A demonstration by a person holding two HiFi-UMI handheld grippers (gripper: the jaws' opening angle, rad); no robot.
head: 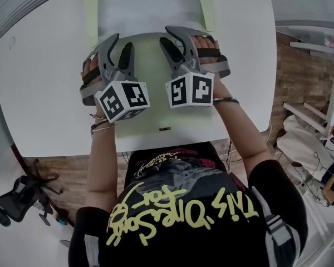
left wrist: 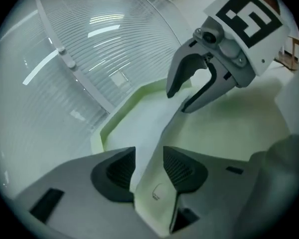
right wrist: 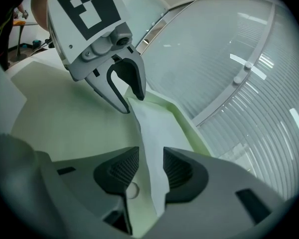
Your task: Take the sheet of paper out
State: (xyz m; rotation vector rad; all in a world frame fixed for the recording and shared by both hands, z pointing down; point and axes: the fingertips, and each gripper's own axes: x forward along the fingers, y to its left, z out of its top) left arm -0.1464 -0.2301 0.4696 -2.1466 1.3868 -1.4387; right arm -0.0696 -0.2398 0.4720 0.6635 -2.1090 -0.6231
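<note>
On a white desk (head: 39, 93), the left gripper (head: 121, 42) and right gripper (head: 166, 34) hover side by side at the near edge of an open pale-green folder (head: 147, 71). Both are released, jaws apart, with the lifted edge of the white sheet of paper (head: 147, 7) passing between their pads. The rest of the sheet lies inside the folder.

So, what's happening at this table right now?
A person holds two grippers over an open pale green folder on a white table. A white sheet lies in it. Both the left gripper and right gripper have jaws apart around the sheet's edge, not yet clamped.
</note>
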